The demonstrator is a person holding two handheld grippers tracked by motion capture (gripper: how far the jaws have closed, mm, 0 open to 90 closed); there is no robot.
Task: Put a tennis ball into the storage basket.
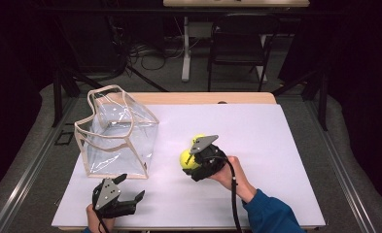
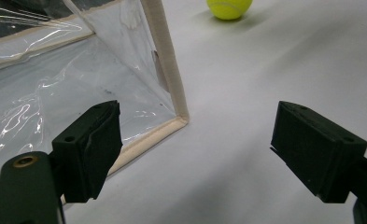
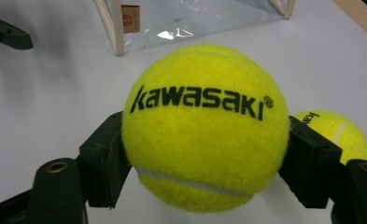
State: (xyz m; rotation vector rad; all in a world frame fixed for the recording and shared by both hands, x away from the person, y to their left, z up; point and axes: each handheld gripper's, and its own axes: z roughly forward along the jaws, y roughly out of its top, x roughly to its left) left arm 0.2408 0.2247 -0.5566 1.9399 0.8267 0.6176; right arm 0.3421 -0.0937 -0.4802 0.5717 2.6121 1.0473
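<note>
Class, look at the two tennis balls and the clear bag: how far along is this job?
Done: nothing shows inside the clear bag. In hand: the right gripper clamps one tennis ball. Left: probably bagging it and the second ball on the table; the left gripper waits open by the bag.

— What can you read from your screen?
— I read "kawasaki" with a registered mark, in black letters across the tennis ball [image 3: 204, 128] at the centre of the right gripper view.
— Anything else?
— A second ball [image 3: 335, 133] at right centre shows black letters, cut off. The small tag on the clear bag [image 3: 130, 17], upper left, is too blurred.
</note>
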